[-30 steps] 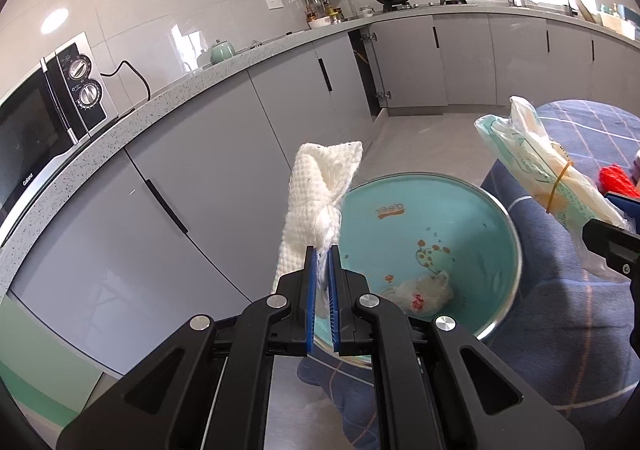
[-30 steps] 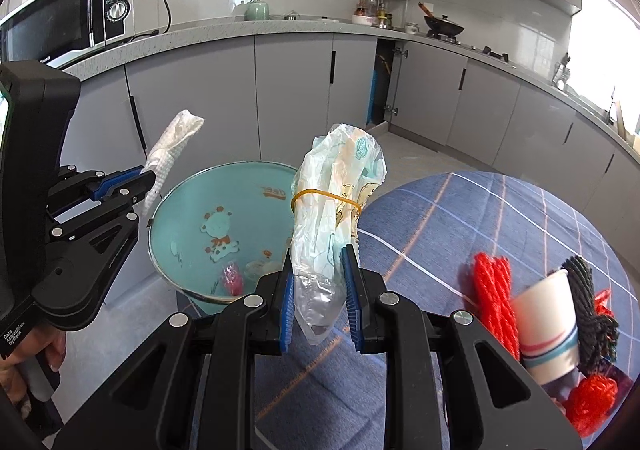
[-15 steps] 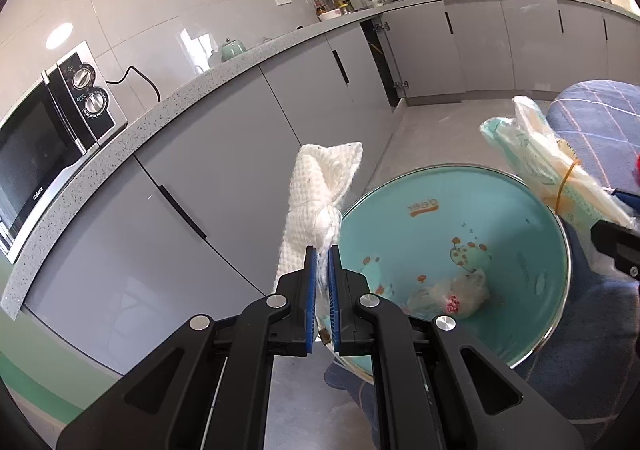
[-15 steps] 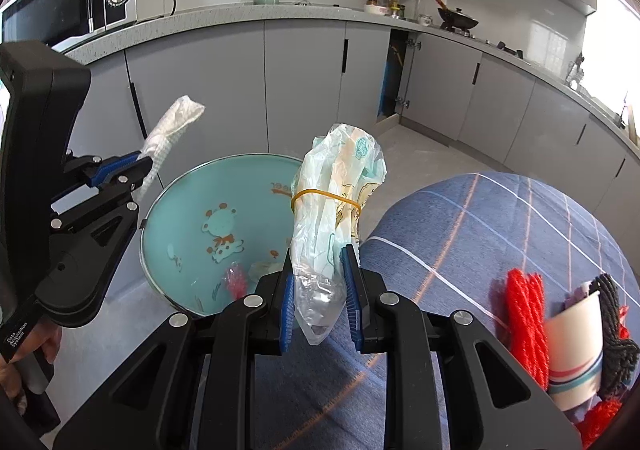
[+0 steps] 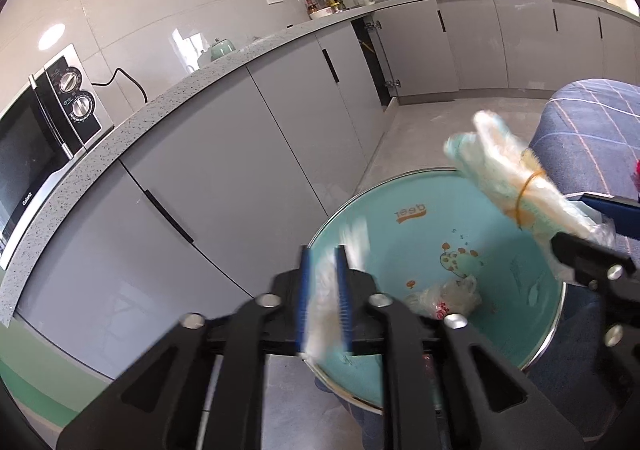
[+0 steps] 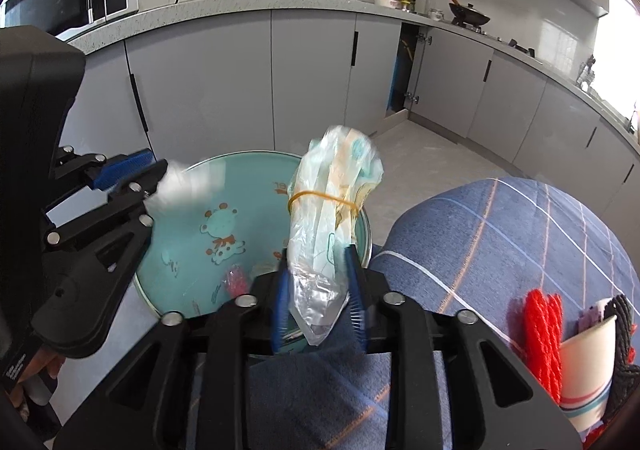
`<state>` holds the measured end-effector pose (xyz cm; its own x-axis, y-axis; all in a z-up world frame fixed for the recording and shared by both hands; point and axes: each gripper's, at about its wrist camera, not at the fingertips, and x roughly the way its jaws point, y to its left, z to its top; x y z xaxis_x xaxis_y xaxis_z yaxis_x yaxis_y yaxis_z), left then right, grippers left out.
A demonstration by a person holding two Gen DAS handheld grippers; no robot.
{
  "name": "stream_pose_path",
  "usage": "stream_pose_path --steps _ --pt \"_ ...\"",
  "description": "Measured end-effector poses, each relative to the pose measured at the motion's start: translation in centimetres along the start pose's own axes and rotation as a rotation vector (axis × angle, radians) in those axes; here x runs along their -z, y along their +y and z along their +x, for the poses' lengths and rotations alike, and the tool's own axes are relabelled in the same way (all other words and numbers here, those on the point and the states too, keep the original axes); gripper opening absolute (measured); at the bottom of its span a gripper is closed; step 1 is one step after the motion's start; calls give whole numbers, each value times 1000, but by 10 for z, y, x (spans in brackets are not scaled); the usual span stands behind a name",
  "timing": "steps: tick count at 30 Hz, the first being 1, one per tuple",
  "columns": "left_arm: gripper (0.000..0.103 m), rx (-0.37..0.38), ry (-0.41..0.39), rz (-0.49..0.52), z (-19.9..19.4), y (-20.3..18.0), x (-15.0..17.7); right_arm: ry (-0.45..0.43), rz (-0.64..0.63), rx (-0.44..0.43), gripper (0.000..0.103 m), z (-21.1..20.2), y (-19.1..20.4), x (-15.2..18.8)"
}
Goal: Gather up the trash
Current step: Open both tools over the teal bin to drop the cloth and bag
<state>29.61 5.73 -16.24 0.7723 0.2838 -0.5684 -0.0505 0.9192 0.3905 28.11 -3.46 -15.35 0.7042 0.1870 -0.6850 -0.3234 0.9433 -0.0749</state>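
Note:
In the left wrist view my left gripper (image 5: 323, 290) hangs over the near rim of the teal cartoon-printed bin (image 5: 460, 217). Its jaws are opening, and a white waffle cloth (image 5: 326, 306) slides down between them, blurred and loose from the pads. My right gripper (image 6: 318, 290) is over the bin's (image 6: 248, 185) right rim. Its jaws are opening too, but the pads still touch a clear plastic bag bundle (image 6: 328, 217) with a yellow rubber band, which stands upright. The left gripper (image 6: 128, 177) and the falling cloth (image 6: 180, 185) show at the left.
Crumpled plastic (image 5: 444, 296) and a red scrap (image 6: 234, 282) lie in the bin. The blue checked tablecloth (image 6: 500, 250) carries red mesh (image 6: 542, 330), a paper cup (image 6: 584, 370) and black mesh (image 6: 624, 330). Grey cabinets (image 6: 312, 81) and a microwave (image 5: 36, 145) stand behind. A hand (image 6: 36, 382) holds the left gripper.
The left jaws have parted and the white cloth, upright before, has dropped low between them and blurred. The right jaws have widened slightly. Both grippers have moved in over the bin.

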Motion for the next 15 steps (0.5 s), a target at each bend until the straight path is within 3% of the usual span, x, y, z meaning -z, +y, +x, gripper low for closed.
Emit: stream_pose_path --steps 3,7,9,15 --pt "49 -9 -13 -3 -1 0 0 4 20 -9 42 1 -4 1" --pt "52 -14 -10 -3 -2 0 1 1 30 -2 42 -3 -8 2" --pt "60 -28 -16 -5 -4 0 2 -2 40 6 45 -6 -11 4" --pt "63 -24 -27 -4 -14 -2 3 -6 45 18 49 -14 -13 8"
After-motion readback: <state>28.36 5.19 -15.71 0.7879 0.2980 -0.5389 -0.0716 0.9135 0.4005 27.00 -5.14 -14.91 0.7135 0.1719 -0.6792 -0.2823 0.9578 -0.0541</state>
